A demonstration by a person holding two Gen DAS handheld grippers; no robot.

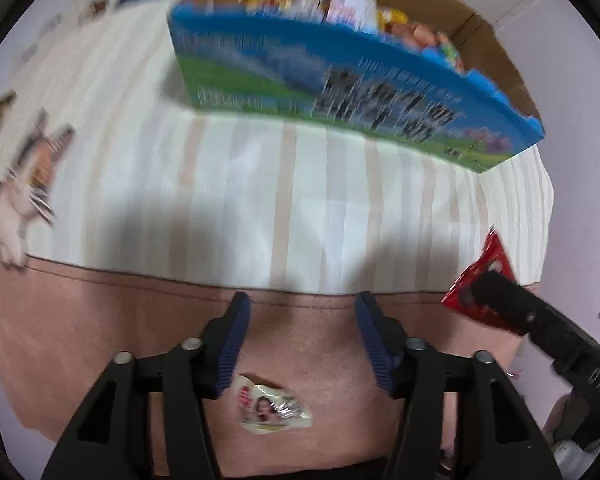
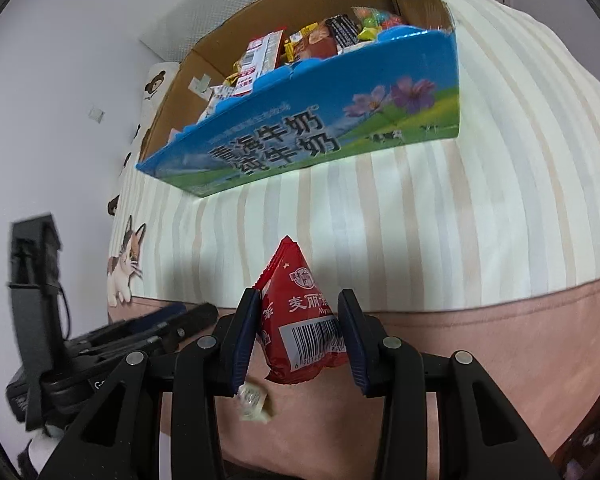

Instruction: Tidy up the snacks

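boxes: 1 | red packets: 1 | white packets: 1

A bed cover in pale cream and beige stripes fills most of both views; a plain pinkish-brown band runs along its near edge. A printed calico cat sits at the cover's left border, just above the band, and is also seen blurred in the left wrist view. A fabric with brown bear faces lies further back. Behind is a pale lilac wall; a small square fitting is fixed on it.
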